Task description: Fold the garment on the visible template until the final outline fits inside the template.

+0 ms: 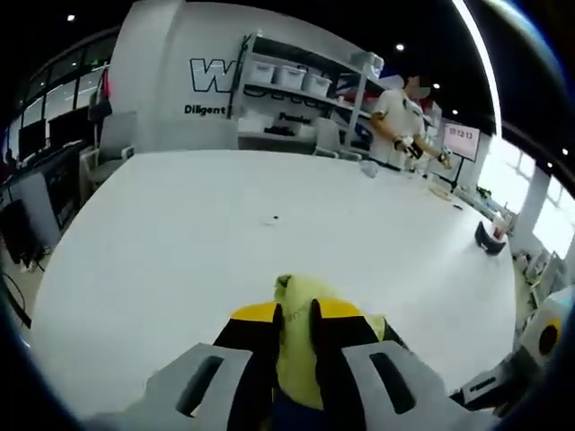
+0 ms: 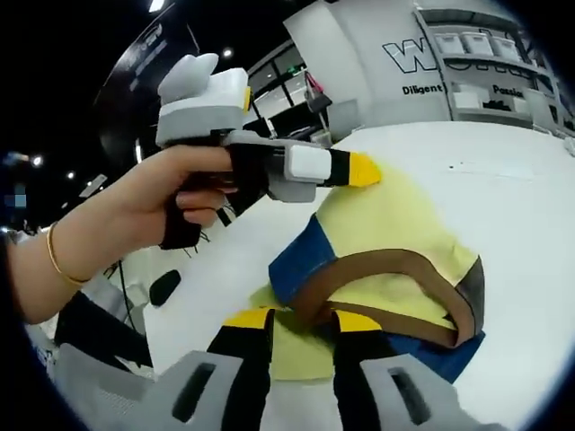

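Observation:
The garment [image 2: 395, 238] is a yellow top with blue panels and a brown neckband. It is bunched and partly raised off the white table [image 2: 521, 180]. My left gripper [image 2: 355, 171], held in a bare hand with a gold bracelet, reaches in from the left and grips the garment's upper edge. In the left gripper view its jaws [image 1: 296, 314] are shut on a fold of the yellow garment [image 1: 298, 346]. My right gripper [image 2: 301, 321] has yellow cloth and the brown neckband filling the gap between its jaws, near the garment's lower edge.
The white table [image 1: 225, 233] stretches far ahead of the left gripper. A small dark object [image 1: 490, 238] lies near its right edge. A person in white [image 1: 400, 112] stands at the far side, before shelves with white bins [image 1: 287, 76]. Chairs and monitors line the left.

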`<act>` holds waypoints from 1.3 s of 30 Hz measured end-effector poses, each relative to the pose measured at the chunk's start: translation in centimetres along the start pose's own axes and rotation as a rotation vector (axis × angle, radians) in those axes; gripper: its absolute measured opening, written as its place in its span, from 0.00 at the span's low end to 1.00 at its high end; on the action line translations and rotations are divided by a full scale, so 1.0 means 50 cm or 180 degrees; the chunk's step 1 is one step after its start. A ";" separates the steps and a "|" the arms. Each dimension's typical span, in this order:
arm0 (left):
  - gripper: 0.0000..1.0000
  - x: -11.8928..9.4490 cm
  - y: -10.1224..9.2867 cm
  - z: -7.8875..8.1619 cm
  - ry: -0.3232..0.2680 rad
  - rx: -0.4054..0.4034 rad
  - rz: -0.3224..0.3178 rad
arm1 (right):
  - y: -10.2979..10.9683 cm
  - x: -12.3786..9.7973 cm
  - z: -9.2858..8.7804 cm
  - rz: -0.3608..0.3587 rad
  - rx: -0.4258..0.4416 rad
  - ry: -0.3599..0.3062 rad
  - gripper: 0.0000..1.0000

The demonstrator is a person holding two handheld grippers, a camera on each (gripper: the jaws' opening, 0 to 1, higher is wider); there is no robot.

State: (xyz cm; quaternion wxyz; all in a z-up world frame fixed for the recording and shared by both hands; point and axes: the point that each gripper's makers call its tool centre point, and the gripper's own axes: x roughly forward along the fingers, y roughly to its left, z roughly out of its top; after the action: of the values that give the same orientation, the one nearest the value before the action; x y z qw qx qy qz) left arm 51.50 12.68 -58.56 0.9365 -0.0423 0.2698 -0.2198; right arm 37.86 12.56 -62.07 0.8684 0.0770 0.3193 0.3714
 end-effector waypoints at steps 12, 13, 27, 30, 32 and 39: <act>0.02 -0.014 0.017 -0.006 0.0046 0.0139 0.0031 | -0.006 0.000 -0.004 -0.0072 -0.0167 0.0045 0.00; 0.02 -0.017 0.019 -0.008 0.0057 0.0126 0.0041 | -0.009 -0.004 -0.003 -0.0094 -0.0180 0.0049 0.00; 0.02 -0.086 0.039 -0.042 0.0042 0.0037 0.0192 | -0.085 -0.065 0.017 -0.0552 -0.0245 0.0032 0.00; 0.02 -0.110 0.030 -0.057 0.0033 -0.0002 0.0211 | -0.105 -0.082 0.035 -0.0686 -0.0297 -0.0016 0.00; 0.02 -0.120 0.025 -0.064 0.0028 0.0009 0.0240 | -0.113 -0.089 0.041 -0.0733 -0.0304 -0.0030 0.00; 0.02 -0.159 -0.007 -0.080 -0.0024 -0.0172 0.0299 | -0.140 -0.113 0.061 -0.0927 -0.0339 -0.0095 0.00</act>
State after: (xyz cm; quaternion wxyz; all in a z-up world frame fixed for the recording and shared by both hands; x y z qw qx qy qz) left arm 43.25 15.97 -58.03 0.9453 -0.0557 0.2738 -0.1680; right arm 40.95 3.97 -59.48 0.9206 -0.0107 0.2941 0.2568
